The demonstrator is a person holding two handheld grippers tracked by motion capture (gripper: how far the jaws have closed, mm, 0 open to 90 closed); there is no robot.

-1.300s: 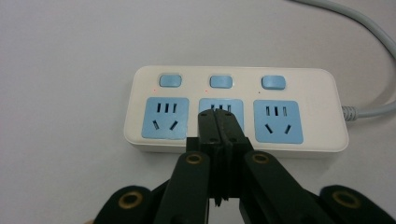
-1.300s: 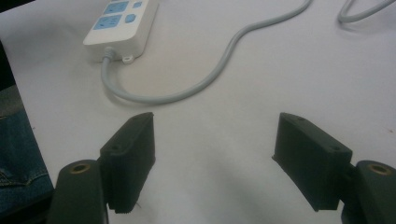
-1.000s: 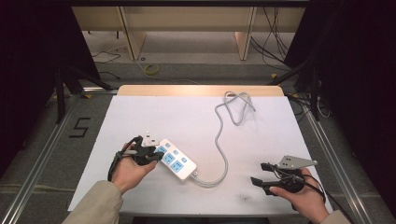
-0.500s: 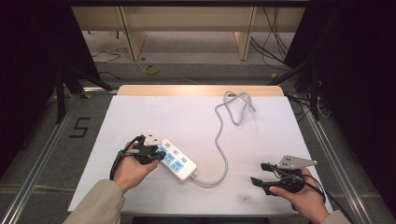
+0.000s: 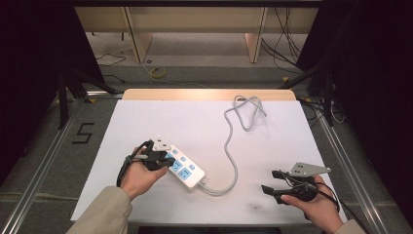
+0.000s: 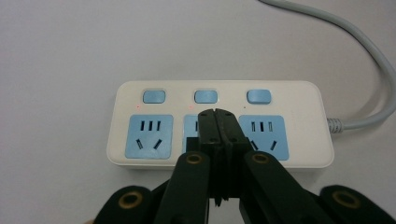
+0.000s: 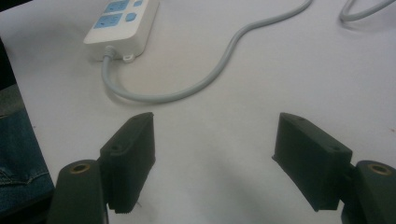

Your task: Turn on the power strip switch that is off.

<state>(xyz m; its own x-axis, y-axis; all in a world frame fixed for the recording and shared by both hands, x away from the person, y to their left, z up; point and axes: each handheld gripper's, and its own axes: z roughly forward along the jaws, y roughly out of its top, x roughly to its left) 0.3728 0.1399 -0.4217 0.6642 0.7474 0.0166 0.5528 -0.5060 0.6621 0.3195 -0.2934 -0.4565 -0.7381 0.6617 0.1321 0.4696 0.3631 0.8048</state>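
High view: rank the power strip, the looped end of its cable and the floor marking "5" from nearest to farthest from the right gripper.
From the right gripper:
1. Power strip, to its left on the table.
2. Looped cable end, toward the far edge.
3. Floor marking "5", off the table's left side.

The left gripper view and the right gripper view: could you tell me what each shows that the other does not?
The left gripper view alone shows the left gripper, jaws together, over the middle socket, below three blue switches. The right gripper view alone shows the right gripper, jaws wide apart over the bare table. Both show the power strip and its grey cord.
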